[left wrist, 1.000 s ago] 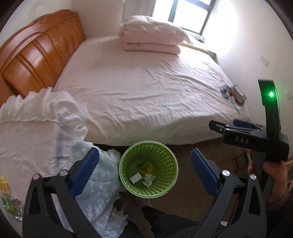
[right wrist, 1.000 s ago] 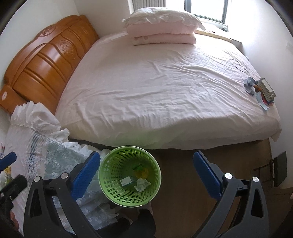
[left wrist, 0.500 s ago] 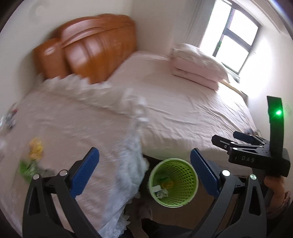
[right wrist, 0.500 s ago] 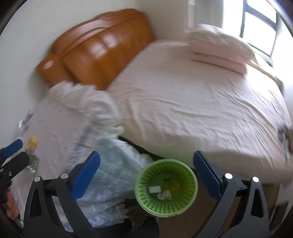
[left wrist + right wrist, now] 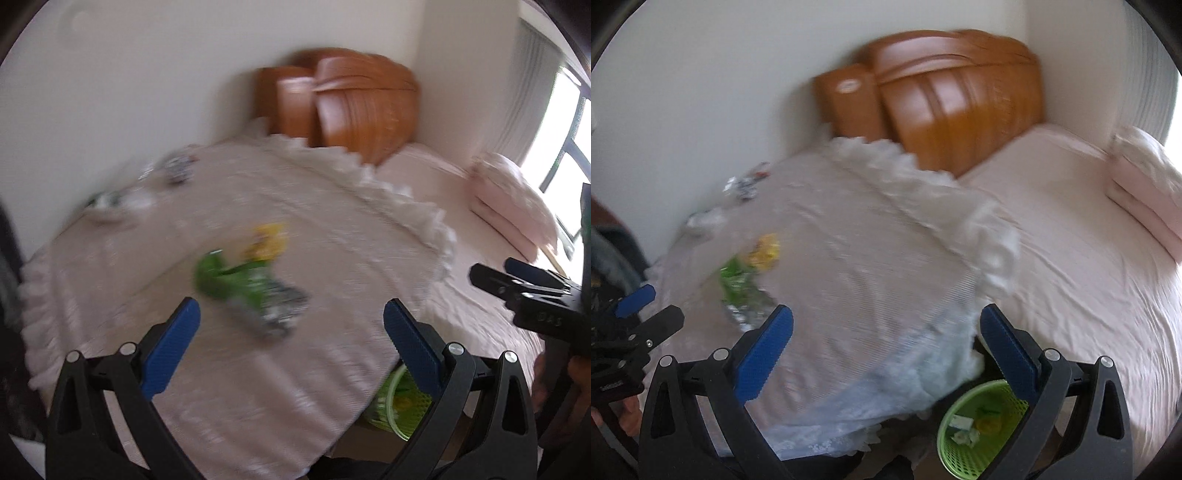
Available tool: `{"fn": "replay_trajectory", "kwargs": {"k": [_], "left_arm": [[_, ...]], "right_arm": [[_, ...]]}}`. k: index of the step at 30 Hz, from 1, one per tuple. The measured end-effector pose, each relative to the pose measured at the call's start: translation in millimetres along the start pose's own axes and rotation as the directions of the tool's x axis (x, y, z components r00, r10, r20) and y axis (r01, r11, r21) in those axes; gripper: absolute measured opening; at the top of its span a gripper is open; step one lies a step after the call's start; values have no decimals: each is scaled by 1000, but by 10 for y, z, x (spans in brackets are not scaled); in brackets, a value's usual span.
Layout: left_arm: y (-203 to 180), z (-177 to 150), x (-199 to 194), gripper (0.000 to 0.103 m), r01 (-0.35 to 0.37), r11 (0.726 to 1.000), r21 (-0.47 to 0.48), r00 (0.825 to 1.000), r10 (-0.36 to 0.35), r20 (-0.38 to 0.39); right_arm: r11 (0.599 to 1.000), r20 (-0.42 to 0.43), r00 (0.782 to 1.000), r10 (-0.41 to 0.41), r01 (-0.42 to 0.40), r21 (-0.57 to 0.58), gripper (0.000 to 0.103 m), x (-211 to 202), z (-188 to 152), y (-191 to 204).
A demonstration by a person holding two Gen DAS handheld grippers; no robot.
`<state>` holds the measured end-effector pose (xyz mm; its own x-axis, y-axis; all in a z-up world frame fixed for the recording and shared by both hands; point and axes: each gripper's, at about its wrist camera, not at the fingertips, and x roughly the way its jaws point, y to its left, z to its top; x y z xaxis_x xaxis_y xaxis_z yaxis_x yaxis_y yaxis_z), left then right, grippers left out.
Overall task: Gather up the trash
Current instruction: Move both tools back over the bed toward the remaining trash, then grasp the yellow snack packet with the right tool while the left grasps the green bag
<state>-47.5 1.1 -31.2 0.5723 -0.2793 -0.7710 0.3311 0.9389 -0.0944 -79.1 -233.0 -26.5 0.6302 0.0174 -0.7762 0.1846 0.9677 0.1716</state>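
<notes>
The left hand-held gripper [image 5: 291,328] has its blue-padded fingers [image 5: 171,347] spread wide with nothing between them. Just ahead of it, slightly toward its left finger, a green wrapper [image 5: 229,280] lies on the desk [image 5: 332,229], which is covered by a pale frilled cloth; a crumpled silvery piece [image 5: 282,314] touches the wrapper's near end and a yellow wrapper [image 5: 267,242] lies just beyond it. Farther ahead and to the left, near the wall, sit more scraps of litter [image 5: 177,170], too blurred to identify. Below the gripper's right finger, off the desk's edge, part of the green basket [image 5: 397,406] shows on the floor.

The right hand-held gripper [image 5: 886,350] is likewise wide apart and empty. The same green wrapper [image 5: 737,282] and yellow wrapper [image 5: 764,251] lie ahead and to the left of its left finger, on the desk [image 5: 868,258]. The green basket [image 5: 982,428] stands below and just inside its right finger, beside the desk's hanging cloth, with bits of paper and something yellow already in it.

Beyond the desk on the right side of both grippers stretches a bed [image 5: 1071,240] with a pink sheet, a wooden headboard [image 5: 953,96] and stacked pillows [image 5: 1145,184]. The whole scene is motion-blurred.
</notes>
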Motion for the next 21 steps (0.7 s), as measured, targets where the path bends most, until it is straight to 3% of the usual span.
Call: {"fn": "replay_trajectory", "kwargs": {"k": [9,17,21], "left_arm": [[615,-168,-4,95,-55,986,-157,997,47,-53],[821,-198,51,95,-69,978,-195,996,56,-74],[940,-217,110,95,-68,974,-216,994,49,-93]], "right_arm": [[992,-48,995,82,-86,-91,101,258,38,560],[959,-159,978,136,-171,-225,100,672,-69,1045],[952,-175,970,167,-205,-229,100,863,-16,1172]]}}
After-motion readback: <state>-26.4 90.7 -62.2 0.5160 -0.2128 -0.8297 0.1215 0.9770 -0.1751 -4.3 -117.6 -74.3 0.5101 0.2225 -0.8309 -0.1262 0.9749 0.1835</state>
